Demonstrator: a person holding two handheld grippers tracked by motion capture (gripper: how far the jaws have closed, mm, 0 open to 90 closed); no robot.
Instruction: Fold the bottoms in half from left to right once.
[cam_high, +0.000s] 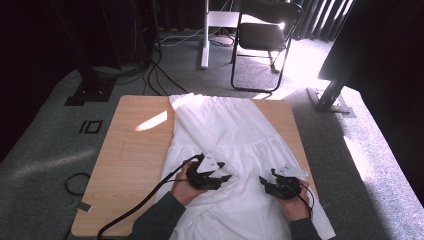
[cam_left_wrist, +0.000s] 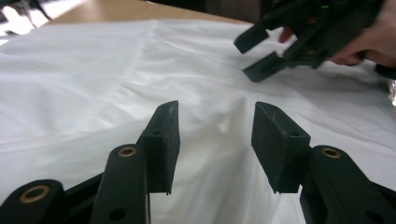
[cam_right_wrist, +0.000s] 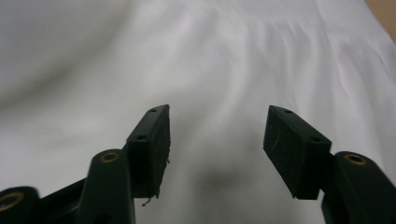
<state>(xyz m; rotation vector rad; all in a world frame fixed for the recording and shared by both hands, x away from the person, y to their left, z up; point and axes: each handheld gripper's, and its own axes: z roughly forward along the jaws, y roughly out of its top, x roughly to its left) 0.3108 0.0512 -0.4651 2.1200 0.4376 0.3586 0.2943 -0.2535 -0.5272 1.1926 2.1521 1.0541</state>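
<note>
Both grippers hover over the white garment (cam_high: 235, 135) on the wooden table (cam_high: 130, 150): left gripper (cam_high: 226, 178) at 6 o'clock, right gripper (cam_high: 263, 181) at 5, each with jaws apart, gripping nothing.

A cloth (cam_high: 225, 135) lies on the table (cam_high: 135, 150); both grippers, left (cam_high: 226, 177) and right (cam_high: 264, 181), hover over its near part, a chair (cam_high: 265, 35) behind

The dress (cam_high: 235, 135) is thin white cloth, matt and soft, with fine creases and a gathered seam across it. The table (cam_high: 132, 145) is pale wood with a smooth, faintly shiny top. Each claw, left (cam_left_wrist: 215, 140) and right (cam_right_wrist: 217, 149), is matt black plastic with rough foam-like pads (cam_left_wrist: 275, 140) and small brass-coloured metal rings. The floor (cam_high: 45, 165) is grey carpet, rough.
</note>
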